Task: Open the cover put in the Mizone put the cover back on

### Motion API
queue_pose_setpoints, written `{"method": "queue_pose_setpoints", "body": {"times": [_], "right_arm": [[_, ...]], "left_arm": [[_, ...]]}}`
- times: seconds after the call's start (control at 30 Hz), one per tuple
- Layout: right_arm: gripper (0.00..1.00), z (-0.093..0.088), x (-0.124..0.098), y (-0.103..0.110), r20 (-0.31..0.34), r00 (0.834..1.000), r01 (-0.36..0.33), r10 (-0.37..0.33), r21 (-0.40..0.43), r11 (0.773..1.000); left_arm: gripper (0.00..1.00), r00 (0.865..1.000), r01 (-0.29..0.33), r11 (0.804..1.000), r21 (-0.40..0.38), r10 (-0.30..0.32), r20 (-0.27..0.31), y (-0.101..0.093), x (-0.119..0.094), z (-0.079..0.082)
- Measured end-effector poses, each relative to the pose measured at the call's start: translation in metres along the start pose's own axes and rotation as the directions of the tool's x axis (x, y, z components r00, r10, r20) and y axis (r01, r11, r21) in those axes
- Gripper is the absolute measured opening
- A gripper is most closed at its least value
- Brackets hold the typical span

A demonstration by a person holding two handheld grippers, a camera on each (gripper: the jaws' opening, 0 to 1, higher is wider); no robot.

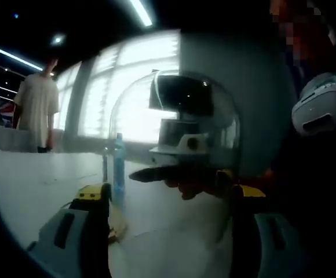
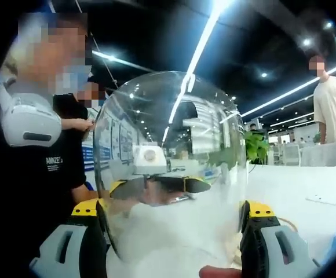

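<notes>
A clear glass dome cover [image 1: 134,104] [image 2: 174,116] is held up between my two grippers, which face each other through it. My left gripper [image 1: 171,194] is shut on it, one jaw against each side, with my right gripper [image 1: 179,175] dark behind the glass. From the other side my right gripper [image 2: 174,211] is shut on the cover too, and my left gripper [image 2: 156,188] shows through the dome. A blue Mizone bottle [image 1: 119,165] stands upright on the white table [image 1: 40,185] at the dome's left edge. A tan wooden piece [image 1: 117,227] lies by my left jaw.
A person in a white shirt [image 1: 37,110] [image 2: 333,104] stands at the table's far side. The person in dark clothes [image 2: 52,168] holding the grippers is close by. A green plant [image 2: 258,147] is behind the table [image 2: 307,191]. A fingertip [image 2: 220,271] shows at the bottom edge.
</notes>
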State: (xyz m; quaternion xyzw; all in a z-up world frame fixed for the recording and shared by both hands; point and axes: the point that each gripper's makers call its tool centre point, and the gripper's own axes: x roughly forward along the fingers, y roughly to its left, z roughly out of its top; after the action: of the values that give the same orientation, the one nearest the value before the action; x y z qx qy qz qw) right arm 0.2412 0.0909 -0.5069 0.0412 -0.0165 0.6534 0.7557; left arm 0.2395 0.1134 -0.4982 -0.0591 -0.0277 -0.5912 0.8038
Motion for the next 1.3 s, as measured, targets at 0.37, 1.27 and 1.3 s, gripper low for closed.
{"method": "queue_pose_setpoints", "body": {"times": [0.37, 1.27, 1.3], "right_arm": [[0.90, 0.000, 0.002, 0.004, 0.004, 1.000, 0.010, -0.010, -0.001, 1.000], [0.84, 0.003, -0.015, 0.004, 0.006, 0.998, 0.063, -0.063, -0.010, 0.998], [0.84, 0.003, -0.017, 0.002, 0.004, 0.998, 0.066, -0.066, -0.010, 0.998]], "left_arm": [[0.73, 1.000, -0.006, 1.000, 0.002, 0.006, 0.004, 0.002, -0.003, 0.000], [0.64, 0.999, -0.043, 0.999, -0.006, 0.044, 0.025, -0.002, -0.015, 0.003], [0.63, 0.999, -0.044, 0.999, -0.004, 0.044, 0.024, -0.003, -0.015, 0.003]]}}
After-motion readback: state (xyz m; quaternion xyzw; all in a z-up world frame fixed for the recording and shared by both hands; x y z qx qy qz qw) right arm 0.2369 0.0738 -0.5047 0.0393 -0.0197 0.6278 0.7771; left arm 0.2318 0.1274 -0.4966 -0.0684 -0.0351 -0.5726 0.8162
